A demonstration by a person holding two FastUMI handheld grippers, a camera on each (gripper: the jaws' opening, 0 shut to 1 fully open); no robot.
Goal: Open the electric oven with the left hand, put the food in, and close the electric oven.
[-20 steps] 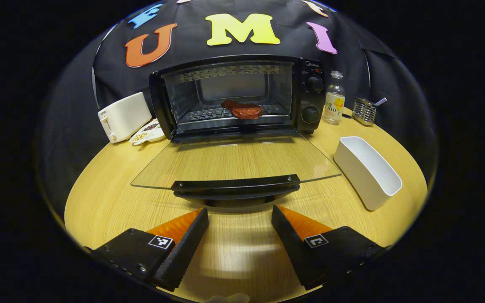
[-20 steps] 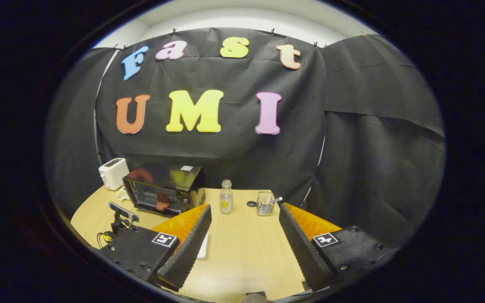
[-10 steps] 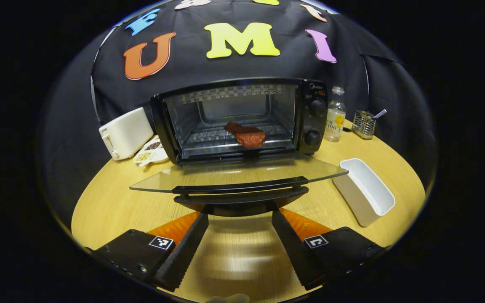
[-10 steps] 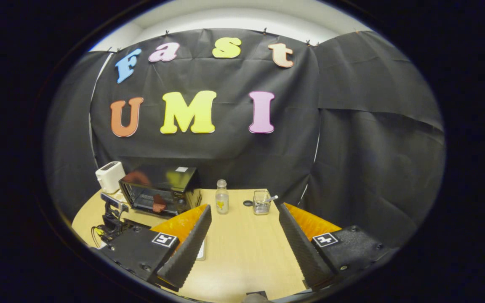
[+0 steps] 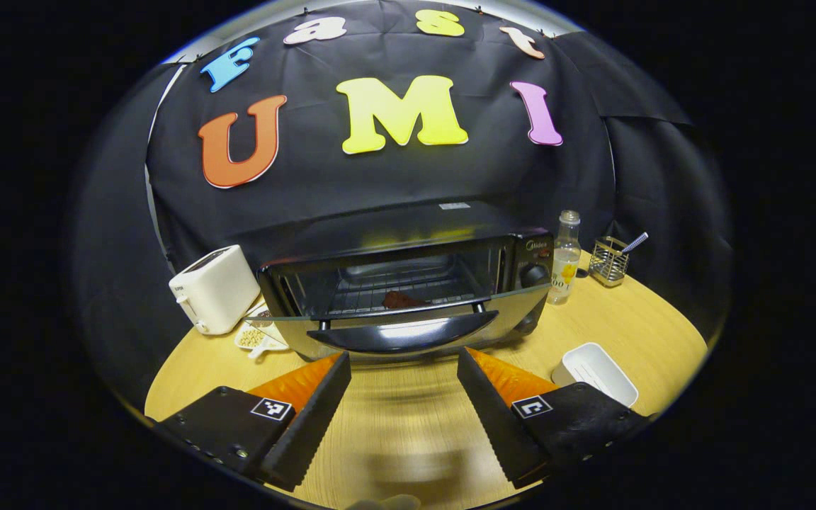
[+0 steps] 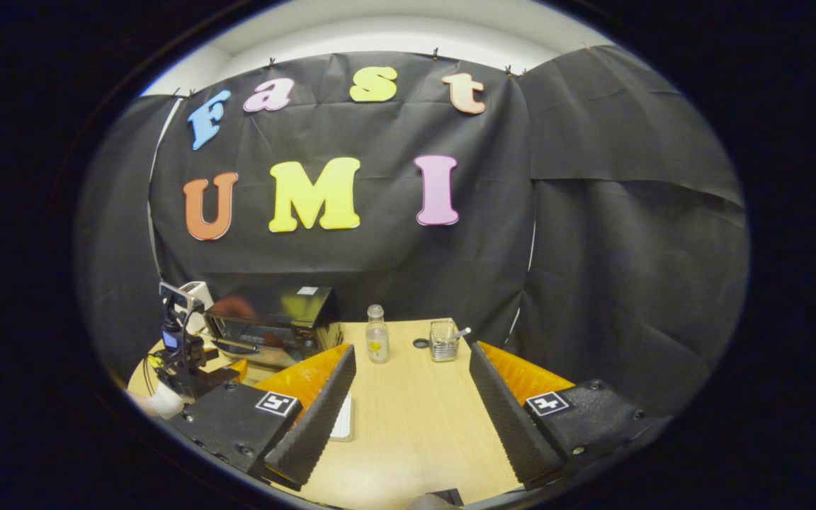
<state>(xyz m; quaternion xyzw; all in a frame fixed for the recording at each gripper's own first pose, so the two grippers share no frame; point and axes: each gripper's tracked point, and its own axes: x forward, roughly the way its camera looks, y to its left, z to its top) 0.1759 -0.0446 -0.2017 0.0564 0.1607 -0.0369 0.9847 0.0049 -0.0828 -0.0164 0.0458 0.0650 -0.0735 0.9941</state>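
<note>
- Left gripper (image 5: 404, 368): ridged wedge fingers spread wide, nothing between them, tips just beneath the curved black door handle (image 5: 405, 338).
- Electric oven (image 5: 408, 276): glossy black box at 12 o'clock from the left gripper; glass door (image 5: 408, 287) tilted, nearly up, a narrow gap at its top.
- Food (image 5: 402, 300): dark red lump on the wire rack inside.
- Right gripper (image 6: 412, 365): fingers apart, empty, above the wood-grain table (image 6: 408, 425).
- White toaster (image 5: 213, 289) at 9 o'clock of the oven; clear bottle (image 5: 565, 256) at 3 o'clock.
</note>
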